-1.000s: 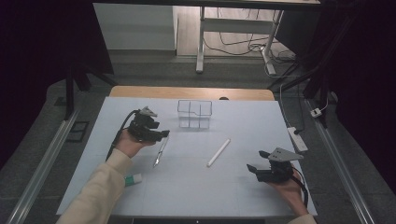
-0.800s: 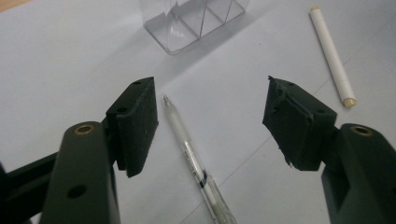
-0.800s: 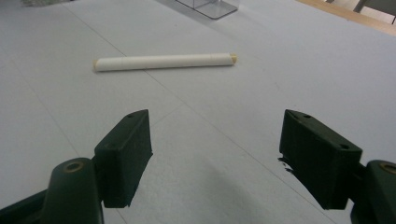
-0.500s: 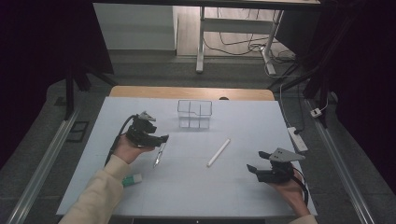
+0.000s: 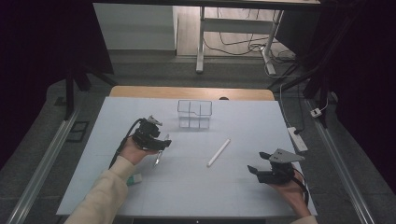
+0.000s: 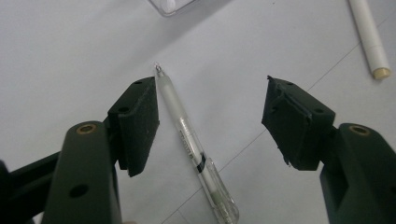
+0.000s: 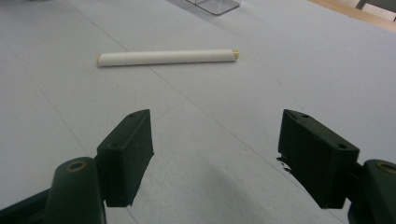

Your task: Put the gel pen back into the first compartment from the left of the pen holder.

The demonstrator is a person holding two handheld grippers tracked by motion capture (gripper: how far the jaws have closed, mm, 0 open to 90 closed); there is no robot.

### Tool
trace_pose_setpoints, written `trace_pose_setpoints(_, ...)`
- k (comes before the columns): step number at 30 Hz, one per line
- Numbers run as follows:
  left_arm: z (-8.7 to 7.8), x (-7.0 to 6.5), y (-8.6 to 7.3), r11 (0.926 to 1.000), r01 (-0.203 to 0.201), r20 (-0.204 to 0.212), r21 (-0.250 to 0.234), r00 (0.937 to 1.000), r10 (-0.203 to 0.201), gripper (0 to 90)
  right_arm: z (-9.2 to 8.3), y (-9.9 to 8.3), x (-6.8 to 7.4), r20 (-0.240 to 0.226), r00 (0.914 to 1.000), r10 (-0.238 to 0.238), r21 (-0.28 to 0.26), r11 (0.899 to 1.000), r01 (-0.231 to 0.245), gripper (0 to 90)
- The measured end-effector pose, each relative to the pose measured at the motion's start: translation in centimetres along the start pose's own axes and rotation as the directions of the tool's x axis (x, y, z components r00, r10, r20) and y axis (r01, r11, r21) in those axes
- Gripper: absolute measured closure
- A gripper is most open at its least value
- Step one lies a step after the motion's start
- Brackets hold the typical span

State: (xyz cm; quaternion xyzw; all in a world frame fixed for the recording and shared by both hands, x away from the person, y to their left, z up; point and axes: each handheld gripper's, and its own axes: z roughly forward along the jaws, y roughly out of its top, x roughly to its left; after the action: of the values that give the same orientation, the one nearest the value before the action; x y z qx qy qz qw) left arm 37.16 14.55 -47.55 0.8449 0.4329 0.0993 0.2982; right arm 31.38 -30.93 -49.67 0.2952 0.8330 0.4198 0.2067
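High view: the left gripper is held over the left-centre of the table, forearm in a cream sleeve rising from the bottom edge. It sits directly above the clear pen, hiding the pen's upper part. The right gripper hangs low at the near right, hand under it, well apart from the white stick at mid-table. A clear compartment box stands farther back. A small pale item beside the sleeve is too small to identify.

Left gripper view: jaws spread wide, nothing clamped. The pen lies on the table between them, close against the left pad, tip pointing away; contact cannot be judged. Its rear end is cut off at the bottom edge. The stick's end and a corner of the box show at the top.

Right gripper view: jaws wide apart over bare table. The stick lies whole, crosswise, well ahead.
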Motion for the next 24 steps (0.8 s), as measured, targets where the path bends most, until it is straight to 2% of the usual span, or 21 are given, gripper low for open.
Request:
trace_pose_setpoints(8, 0.9, 0.2, 0.0, 0.9996, 0.005, -0.009, 0.026, 1.0000, -0.005, 37.4, 0.1, -0.1, 0.0, -0.005, 1.0000, -0.001, 0.005, 1.000, 0.001, 25.6)
trace_pose_setpoints(15, 2.6, 0.8, 0.3, 0.9972, 0.033, -0.021, 0.068, 0.9993, -0.031, 39.4, 0.3, -0.1, 0.1, -0.007, 1.0000, -0.002, 0.013, 1.000, 0.002, 25.6)
trace_pose_setpoints(24, 4.4, 1.7, 0.3, 0.9909, 0.072, -0.025, 0.113, 0.9972, -0.070, 48.5, 0.4, -0.2, 0.0, -0.008, 1.0000, -0.004, 0.017, 1.000, 0.004, 25.6)
